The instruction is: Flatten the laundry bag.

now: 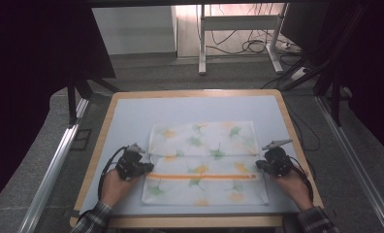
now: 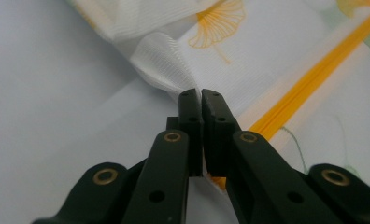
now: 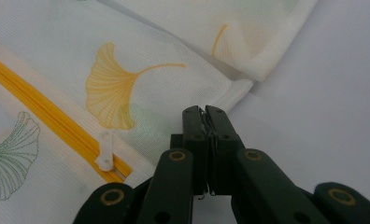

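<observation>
Mesh laundry bag (image 1: 204, 162), white with ginkgo-leaf print, lies flat on the pale blue table mat (image 1: 132, 116), near half, centred left-right. Long axis runs left-right. Orange zipper (image 1: 202, 176) runs the same way, along the near part of the bag; its white pull tab (image 3: 105, 151) sits at the right end. Far part of the bag looks folded over, a fold line crossing left-right just beyond the zipper.

Left gripper (image 1: 149, 167) at the bag's left edge: jaws nearly together, pinching a raised bit of mesh at the edge, per the left gripper view (image 2: 198, 100). Right gripper (image 1: 259, 165) at the right edge, just beside the zipper end: jaws closed down on the fabric edge, thin layer visible between the pads in the right gripper view (image 3: 205, 114).

How many layers each one has caught, can't tell. The person's hands cover the gripper bodies from above; forearms cut off at the bottom.
</observation>
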Available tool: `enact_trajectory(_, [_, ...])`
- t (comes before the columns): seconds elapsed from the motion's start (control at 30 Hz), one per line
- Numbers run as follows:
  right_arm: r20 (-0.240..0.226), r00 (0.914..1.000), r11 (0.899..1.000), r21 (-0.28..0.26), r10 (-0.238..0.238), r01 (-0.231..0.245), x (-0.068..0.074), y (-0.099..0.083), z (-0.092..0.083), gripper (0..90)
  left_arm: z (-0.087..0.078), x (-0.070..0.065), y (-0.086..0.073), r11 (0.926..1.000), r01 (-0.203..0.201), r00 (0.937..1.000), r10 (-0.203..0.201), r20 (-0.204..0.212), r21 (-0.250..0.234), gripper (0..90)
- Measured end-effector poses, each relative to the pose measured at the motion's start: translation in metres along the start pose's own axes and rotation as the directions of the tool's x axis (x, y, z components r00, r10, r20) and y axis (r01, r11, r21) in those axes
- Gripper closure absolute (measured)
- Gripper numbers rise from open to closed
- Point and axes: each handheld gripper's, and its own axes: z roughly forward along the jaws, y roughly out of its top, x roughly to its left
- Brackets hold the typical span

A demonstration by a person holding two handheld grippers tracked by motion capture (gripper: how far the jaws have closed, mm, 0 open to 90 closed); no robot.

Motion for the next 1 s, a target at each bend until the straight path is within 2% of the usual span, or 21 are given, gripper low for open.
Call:
enact_trajectory(0.03, [-0.011, 0.9998, 1.000, -0.018, -0.015, 0.015, 0.003, -0.008, -0.006, 80.7, -0.005, -0.005, -0.005, 0.9998, -0.018, 0.9997, 0.018, -0.019, -0.009, 62.7])
enact_trajectory(0.07, [-0.016, 0.9998, 0.999, -0.033, -0.008, 0.008, 0.004, -0.009, -0.009, 74.1, -0.015, -0.011, -0.006, 0.9945, -0.069, 0.9947, 0.063, -0.081, -0.078, 49.1])
enact_trajectory(0.1, [-0.018, 0.9998, 0.998, -0.059, -0.007, 0.006, 0.003, -0.009, -0.012, 66.8, -0.020, -0.011, -0.001, 0.9899, -0.098, 0.9895, 0.086, -0.116, -0.102, 43.7])
enact_trajectory(0.13, [-0.016, 0.9999, 0.995, -0.095, -0.003, 0.001, 0.000, -0.006, -0.015, 61.6, -0.021, -0.011, 0.003, 0.9866, -0.115, 0.9877, 0.101, -0.120, -0.116, 42.7])
enact_trajectory(0.2, [-0.010, 0.9999, 0.991, -0.134, -0.003, 0.002, -0.005, 0.000, -0.017, 57.2, -0.019, -0.007, 0.017, 0.9715, -0.162, 0.9847, 0.148, -0.093, -0.173, 38.6])
enact_trajectory(0.27, [-0.015, 0.9999, 0.987, -0.161, 0.008, -0.010, -0.010, 0.006, -0.016, 52.3, -0.009, -0.006, 0.028, 0.9659, -0.191, 0.9813, 0.183, -0.060, -0.175, 37.1])
enact_trajectory(0.3, [-0.017, 0.9998, 0.986, -0.168, 0.015, -0.017, -0.012, 0.009, -0.015, 50.9, 0.000, -0.007, 0.034, 0.9614, -0.220, 0.9754, 0.213, -0.058, -0.166, 35.0])
enact_trajectory(0.33, [-0.014, 0.9997, 0.985, -0.173, 0.021, -0.023, -0.015, 0.011, -0.011, 49.6, 0.011, -0.007, 0.040, 0.9539, -0.259, 0.9655, 0.252, -0.065, -0.151, 33.6])
enact_trajectory(0.37, [-0.014, 0.9997, 0.985, -0.173, 0.021, -0.023, -0.015, 0.011, -0.011, 49.6, 0.011, -0.007, 0.040, 0.9539, -0.259, 0.9655, 0.252, -0.065, -0.151, 32.8])
enact_trajectory(0.4, [-0.007, 0.9992, 0.984, -0.173, 0.040, -0.041, -0.019, 0.013, -0.005, 49.6, 0.027, -0.008, 0.050, 0.9491, -0.287, 0.9580, 0.282, -0.050, -0.131, 31.9])
enact_trajectory(0.5, [-0.013, 0.9984, 0.984, -0.168, 0.056, -0.057, -0.021, 0.010, -0.004, 49.0, 0.049, -0.015, 0.065, 0.9345, -0.336, 0.9418, 0.335, -0.026, -0.119, 30.2])
enact_trajectory(0.53, [-0.014, 0.9986, 0.984, -0.168, 0.051, -0.053, -0.021, 0.010, -0.006, 48.9, 0.055, -0.018, 0.070, 0.9308, -0.347, 0.9377, 0.346, -0.033, -0.114, 30.2])
enact_trajectory(0.6, [-0.016, 0.9983, 0.982, -0.178, 0.055, -0.057, -0.021, 0.008, -0.009, 48.9, 0.062, -0.021, 0.074, 0.9327, -0.345, 0.9386, 0.344, -0.027, -0.106, 34.0])
enact_trajectory(0.63, [-0.021, 0.9981, 0.981, -0.183, 0.058, -0.061, -0.020, 0.006, -0.011, 49.1, 0.070, -0.022, 0.079, 0.9332, -0.348, 0.9372, 0.348, -0.018, -0.088, 37.1])
enact_trajectory(0.67, [-0.034, 0.9978, 0.980, -0.186, 0.057, -0.063, -0.019, 0.005, -0.012, 49.5, 0.072, -0.020, 0.082, 0.9456, -0.313, 0.9483, 0.316, 0.026, -0.088, 46.4])
enact_trajectory(0.7, [-0.052, 0.9972, 0.981, -0.185, 0.054, -0.063, -0.018, 0.004, -0.014, 49.6, 0.073, -0.020, 0.084, 0.9529, -0.291, 0.9555, 0.294, 0.023, -0.085, 53.0])
enact_trajectory(0.77, [-0.081, 0.9963, 0.984, -0.172, 0.031, -0.044, -0.015, 0.002, -0.014, 50.7, 0.073, -0.020, 0.086, 0.9525, -0.295, 0.9546, 0.297, 0.018, -0.075, 69.8])
enact_trajectory(0.83, [-0.107, 0.9942, 0.987, -0.157, 0.013, -0.030, -0.011, 0.001, -0.014, 51.5, 0.074, -0.019, 0.088, 0.9599, -0.271, 0.9618, 0.273, 0.019, -0.072, 85.2])
enact_trajectory(0.87, [-0.119, 0.9929, 0.989, -0.147, -0.002, -0.016, -0.008, 0.000, -0.012, 51.6, 0.074, -0.017, 0.089, 0.9642, -0.256, 0.9656, 0.258, 0.030, -0.071, 88.3])
enact_trajectory(0.9, [-0.124, 0.9921, 0.991, -0.135, -0.018, 0.001, -0.005, 0.000, -0.011, 51.6, 0.074, -0.016, 0.090, 0.9659, -0.250, 0.9668, 0.253, 0.038, -0.068, 89.7])
enact_trajectory(1.0, [-0.138, 0.9886, 0.993, -0.107, -0.060, 0.045, 0.006, -0.001, -0.007, 51.6, 0.070, -0.015, 0.096, 0.9659, -0.250, 0.9675, 0.252, 0.022, -0.067, 90.0])
